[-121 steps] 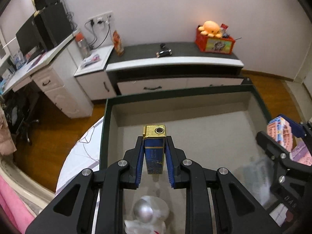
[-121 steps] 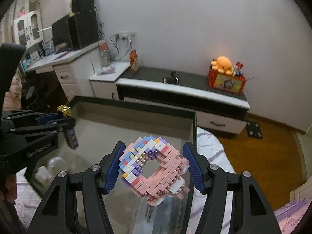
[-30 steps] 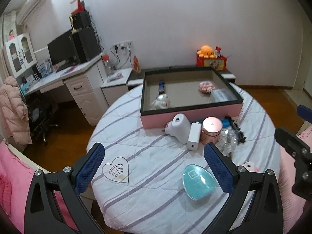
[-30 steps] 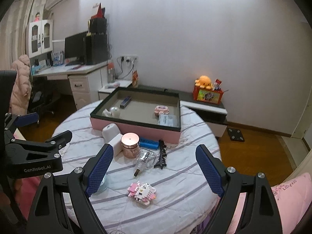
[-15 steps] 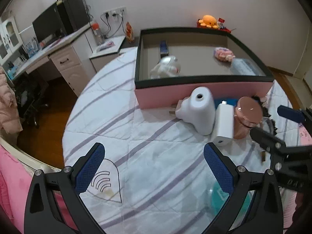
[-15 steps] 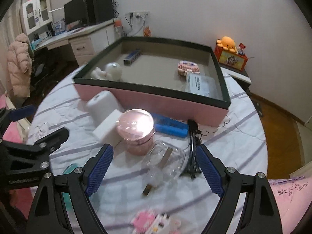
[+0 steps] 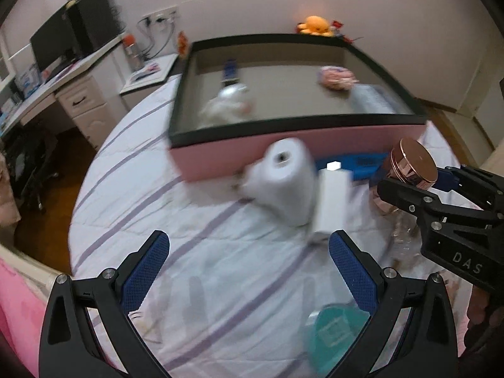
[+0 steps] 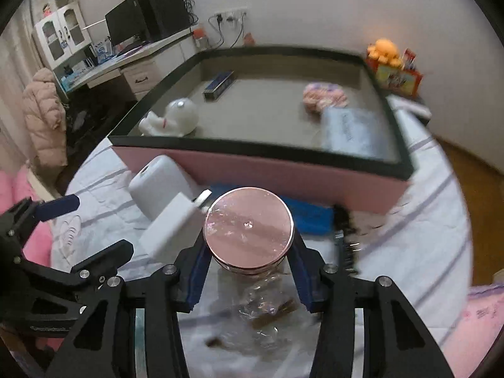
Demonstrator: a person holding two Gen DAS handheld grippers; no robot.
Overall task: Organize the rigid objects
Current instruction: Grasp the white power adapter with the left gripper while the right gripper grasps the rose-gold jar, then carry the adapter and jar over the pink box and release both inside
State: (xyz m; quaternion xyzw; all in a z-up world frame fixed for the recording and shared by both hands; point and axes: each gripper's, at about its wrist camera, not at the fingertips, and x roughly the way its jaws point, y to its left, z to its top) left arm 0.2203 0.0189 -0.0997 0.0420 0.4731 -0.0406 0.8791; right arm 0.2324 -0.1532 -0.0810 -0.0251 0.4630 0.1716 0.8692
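A jar with a rose-gold lid (image 8: 249,223) stands on the striped cloth in front of the pink box (image 8: 252,170). My right gripper (image 8: 249,249) has the jar between its blue pads; the jaws are closing and both pads touch its sides. The left wrist view shows the same grip on the jar (image 7: 412,163) from the side. Open and holding nothing, my left gripper (image 7: 247,242) hovers above the cloth just short of a white cylinder device (image 7: 283,182) and a white charger block (image 7: 330,201).
The box holds a white figure (image 8: 173,119), a blue carton (image 8: 219,85), a pink brick ring (image 8: 324,96) and a clear packet (image 8: 349,132). On the cloth lie a blue flat item (image 8: 308,217), a black clip (image 8: 343,236), a clear glass bottle (image 8: 264,302) and a teal case (image 7: 334,330).
Both grippers have come down and forward over the table. The right jaws, wide a moment ago, have narrowed around the rose-gold jar. The left jaws stay wide.
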